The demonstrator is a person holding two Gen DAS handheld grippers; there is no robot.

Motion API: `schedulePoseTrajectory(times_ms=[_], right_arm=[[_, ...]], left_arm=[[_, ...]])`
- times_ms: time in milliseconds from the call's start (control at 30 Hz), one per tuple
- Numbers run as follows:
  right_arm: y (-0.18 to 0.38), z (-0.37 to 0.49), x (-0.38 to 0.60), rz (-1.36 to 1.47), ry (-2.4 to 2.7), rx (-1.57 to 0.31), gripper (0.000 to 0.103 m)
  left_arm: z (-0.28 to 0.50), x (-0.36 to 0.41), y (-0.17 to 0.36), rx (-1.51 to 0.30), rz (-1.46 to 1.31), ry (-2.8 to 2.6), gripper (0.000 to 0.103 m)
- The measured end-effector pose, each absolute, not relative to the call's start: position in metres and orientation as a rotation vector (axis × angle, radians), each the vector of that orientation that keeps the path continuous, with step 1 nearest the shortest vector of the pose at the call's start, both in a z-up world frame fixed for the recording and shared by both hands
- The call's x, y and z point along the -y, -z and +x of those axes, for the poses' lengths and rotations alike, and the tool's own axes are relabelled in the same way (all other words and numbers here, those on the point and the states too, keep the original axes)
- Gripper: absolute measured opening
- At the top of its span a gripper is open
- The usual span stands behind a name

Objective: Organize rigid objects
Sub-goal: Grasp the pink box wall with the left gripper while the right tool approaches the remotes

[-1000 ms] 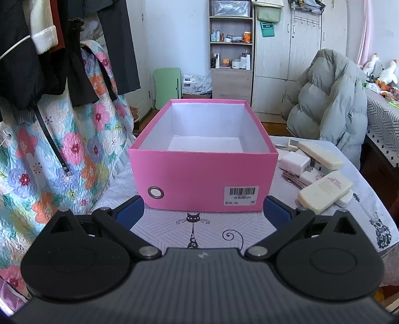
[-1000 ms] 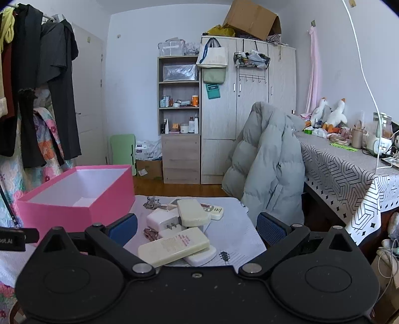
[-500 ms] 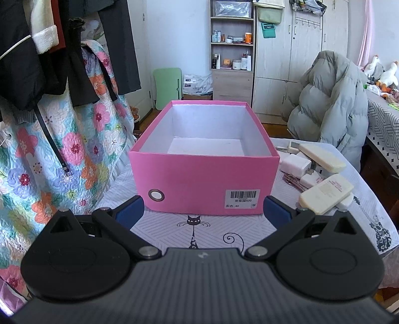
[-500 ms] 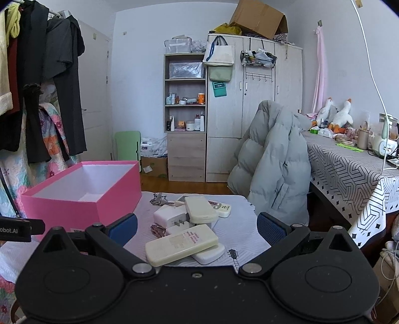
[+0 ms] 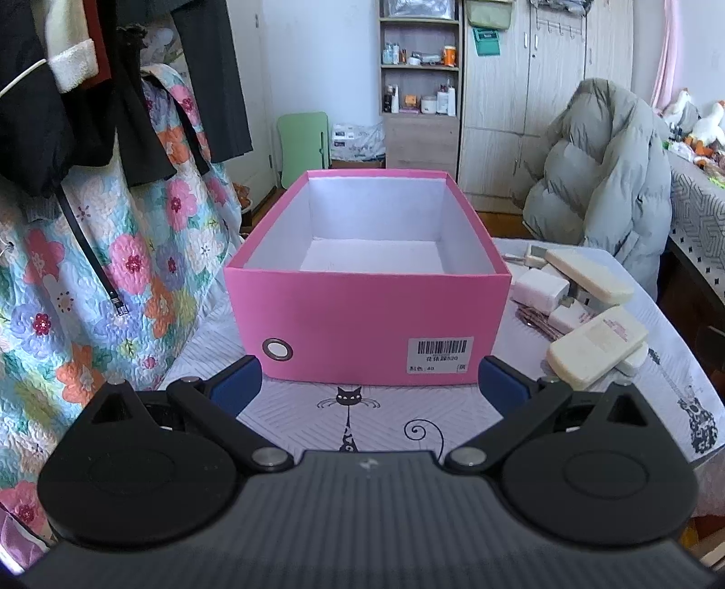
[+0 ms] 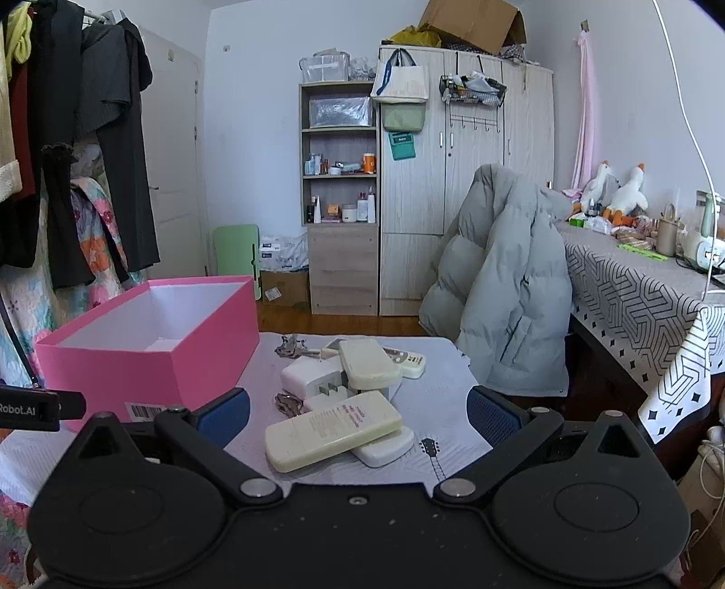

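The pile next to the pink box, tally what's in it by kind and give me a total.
Remote controls: 4, counting the nearest cream one, the white one under it, the upper cream one and the buttoned one behind
White chargers: 2
Key bunch: 1
Brown hair clips, count unclear: 1 cluster
Total: 8

Pretty lived-in bedroom. A grey puffer jacket (image 6: 503,290) is draped over a chair just behind the worktop (image 6: 446,389), which has a pale cloth with a little guitar print. Against the back wall there's an open wooden shelf unit (image 6: 340,195) full of bottles and jars, right beside a wardrobe (image 6: 471,181) with a cardboard box (image 6: 471,20) on top. A floral quilt (image 5: 59,281) hangs on the left under dark clothes (image 6: 95,136). Far right, plush geese (image 6: 621,192) sit on a side table with a geometric cloth (image 6: 634,290).
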State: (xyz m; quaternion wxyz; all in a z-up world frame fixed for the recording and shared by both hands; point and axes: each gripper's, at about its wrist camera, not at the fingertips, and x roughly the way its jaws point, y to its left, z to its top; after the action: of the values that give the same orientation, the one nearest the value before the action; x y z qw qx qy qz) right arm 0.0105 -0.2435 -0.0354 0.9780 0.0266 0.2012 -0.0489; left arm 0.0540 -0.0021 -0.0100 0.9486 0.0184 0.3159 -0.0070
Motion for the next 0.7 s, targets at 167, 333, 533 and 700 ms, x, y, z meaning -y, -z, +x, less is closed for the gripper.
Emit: schedulePoseTrajectory(times_ms=[167,333,533,700], right_arm=[[0.038,0.021,0.25,0.062,0.079,-0.443,0.103],[0.041,0.044,0.261,0.131,0.009,-0.521,0.103],[0.057,0.081,0.266,0.251,-0.003,-0.656,0.103],[0.077,0.107,0.264,0.365,-0.02,-0.754,0.102]], left_arm=[[0.07,-0.003,-0.01,-0.661,0.058,0.086,0.103],[0.101,-0.023,-0.049,-0.645,0.096,0.137,0.102],[0.162,-0.041,-0.07,-0.624,0.208,0.103,0.103],[0.244,-0.073,-0.045,-0.765,0.093,0.066,0.102]])
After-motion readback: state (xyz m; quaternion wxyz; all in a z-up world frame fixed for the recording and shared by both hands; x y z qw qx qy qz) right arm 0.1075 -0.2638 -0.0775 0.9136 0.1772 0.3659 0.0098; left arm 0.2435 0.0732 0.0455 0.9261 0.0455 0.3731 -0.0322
